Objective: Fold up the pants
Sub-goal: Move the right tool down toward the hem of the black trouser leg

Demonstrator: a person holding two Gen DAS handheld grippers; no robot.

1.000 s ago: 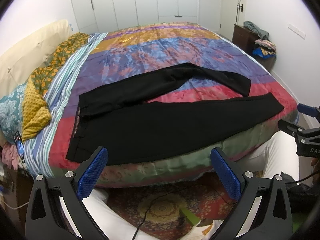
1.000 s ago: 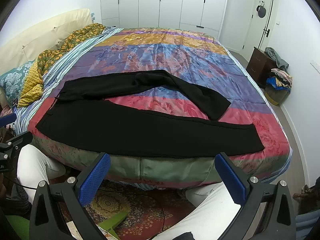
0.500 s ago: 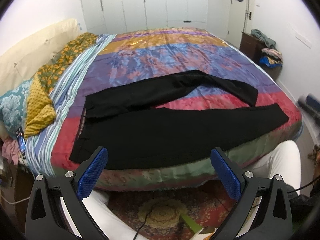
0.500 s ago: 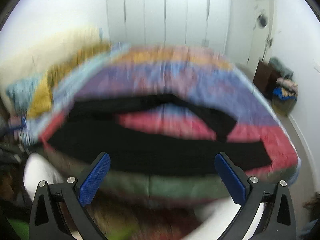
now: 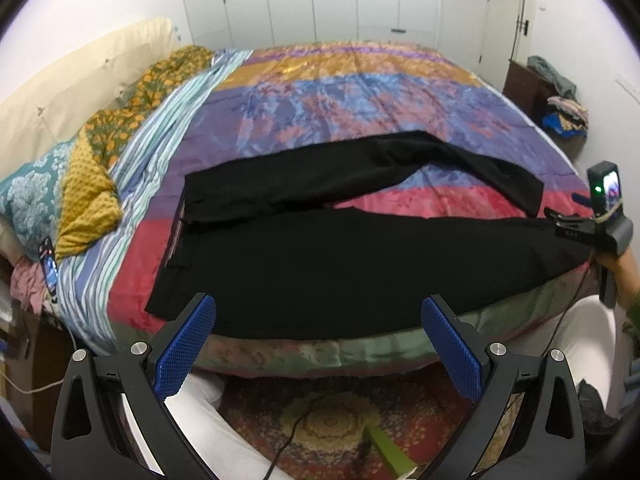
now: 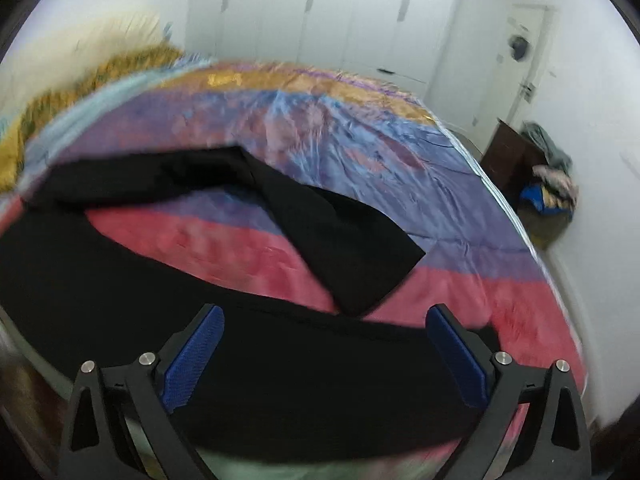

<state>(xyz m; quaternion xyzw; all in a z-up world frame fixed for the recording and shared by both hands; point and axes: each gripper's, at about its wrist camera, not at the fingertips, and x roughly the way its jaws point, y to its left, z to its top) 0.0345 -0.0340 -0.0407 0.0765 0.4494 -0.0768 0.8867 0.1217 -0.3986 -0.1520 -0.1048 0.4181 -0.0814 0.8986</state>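
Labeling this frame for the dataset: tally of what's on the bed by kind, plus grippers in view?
Black pants, spread flat on the bedspread: 1
Pillows at the head end (cream, teal floral): 2
Yellow-orange patterned cloth: 1
Grippers, both open with nothing between the pads (left gripper, right gripper): 2
Total: 6

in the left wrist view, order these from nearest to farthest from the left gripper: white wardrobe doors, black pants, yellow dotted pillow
1. black pants, just ahead of the left gripper, at the bed's near edge.
2. yellow dotted pillow, off to the left, farther up the bed.
3. white wardrobe doors, at the far wall beyond the bed.
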